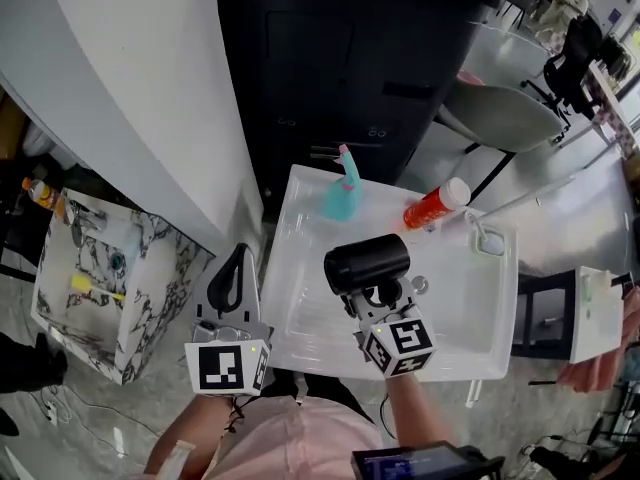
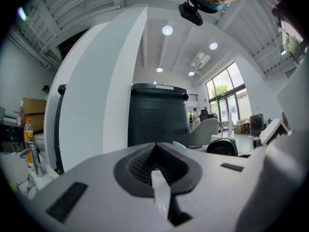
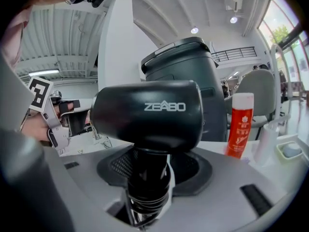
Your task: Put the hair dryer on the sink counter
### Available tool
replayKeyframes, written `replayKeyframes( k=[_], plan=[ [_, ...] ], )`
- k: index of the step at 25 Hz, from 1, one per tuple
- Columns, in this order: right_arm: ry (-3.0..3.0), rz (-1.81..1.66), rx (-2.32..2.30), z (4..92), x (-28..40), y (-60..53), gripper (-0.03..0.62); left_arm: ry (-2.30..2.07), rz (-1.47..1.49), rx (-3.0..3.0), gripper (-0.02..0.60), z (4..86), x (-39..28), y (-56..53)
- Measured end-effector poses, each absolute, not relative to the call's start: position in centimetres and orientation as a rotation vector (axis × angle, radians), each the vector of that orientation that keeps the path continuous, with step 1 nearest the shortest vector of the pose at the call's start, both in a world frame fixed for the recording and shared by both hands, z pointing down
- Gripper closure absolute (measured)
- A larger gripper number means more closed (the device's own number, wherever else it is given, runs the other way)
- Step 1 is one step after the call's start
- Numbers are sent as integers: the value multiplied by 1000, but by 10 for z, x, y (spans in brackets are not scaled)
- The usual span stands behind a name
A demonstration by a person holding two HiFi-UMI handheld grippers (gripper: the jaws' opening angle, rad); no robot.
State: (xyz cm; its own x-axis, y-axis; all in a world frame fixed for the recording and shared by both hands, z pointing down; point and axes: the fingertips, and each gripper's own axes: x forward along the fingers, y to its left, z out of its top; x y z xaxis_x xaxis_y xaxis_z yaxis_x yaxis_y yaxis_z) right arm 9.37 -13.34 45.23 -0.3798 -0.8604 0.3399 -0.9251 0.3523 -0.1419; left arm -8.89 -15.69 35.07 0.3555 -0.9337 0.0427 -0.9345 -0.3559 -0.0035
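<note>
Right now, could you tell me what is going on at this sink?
A person holds a gripper in each hand. The right gripper grips a black hair dryer by its handle over the white sink counter, not yet let go. The left gripper is shut and empty beside the counter's left edge.

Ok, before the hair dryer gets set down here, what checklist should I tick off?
1. Grip: right gripper clamped on the hair dryer handle: ok.
2. Hair dryer above the sink counter: ok.
3. Hair dryer touching the counter yet: cannot tell.
4. The orange bottle and teal spray bottle stand apart from it, further back: ok.
5. Other hand clear: left gripper shut, empty, off the counter's left edge: ok.
</note>
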Motion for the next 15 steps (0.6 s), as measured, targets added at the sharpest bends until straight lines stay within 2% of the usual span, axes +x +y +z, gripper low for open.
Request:
replayKeyframes(
  k=[15],
  plan=[
    [-2376,654,1553,509,95,-137,387,-1778,160,2489,571,388,-84,-167]
  ],
)
